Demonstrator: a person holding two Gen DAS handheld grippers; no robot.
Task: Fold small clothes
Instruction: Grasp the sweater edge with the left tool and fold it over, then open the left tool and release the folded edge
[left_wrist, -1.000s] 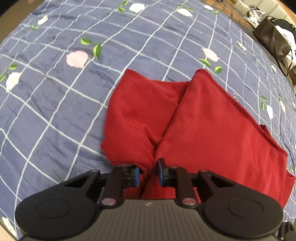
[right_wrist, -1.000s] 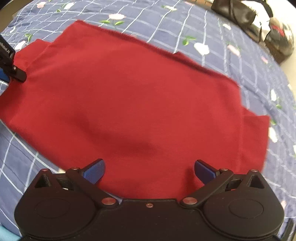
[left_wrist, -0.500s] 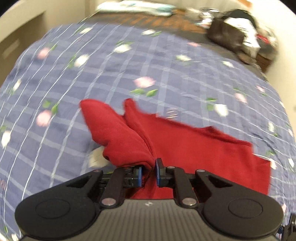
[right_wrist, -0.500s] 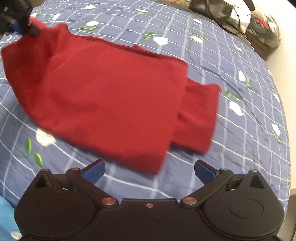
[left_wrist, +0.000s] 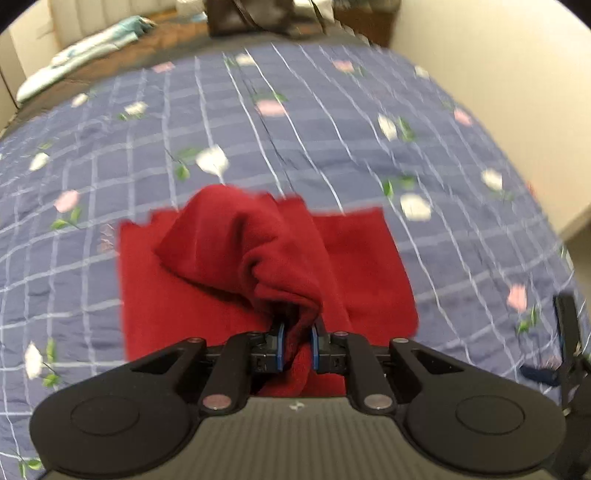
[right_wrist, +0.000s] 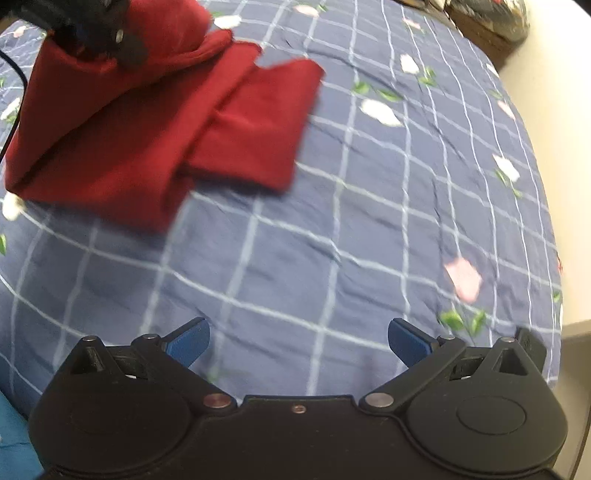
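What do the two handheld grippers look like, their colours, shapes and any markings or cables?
Both are matte black. The left gripper has a ribbed grey-black body with a small pale mark at its centre, round discs on either side, silver pivot pins, and thin blue finger pads. The right gripper matches it, with wedge-shaped blue fingertips and a smooth body. A thin black cable trails near the left gripper.

My right gripper (right_wrist: 298, 343), black with blue finger pads, hangs over the dark blue checked bedspread with a flower print (right_wrist: 369, 221), its jaws spread wide and empty. At upper left lies the soft red fleece garment (right_wrist: 147, 122), part folded, one edge lifted and pinched by my black left gripper (right_wrist: 92, 29). The picture is blurred.
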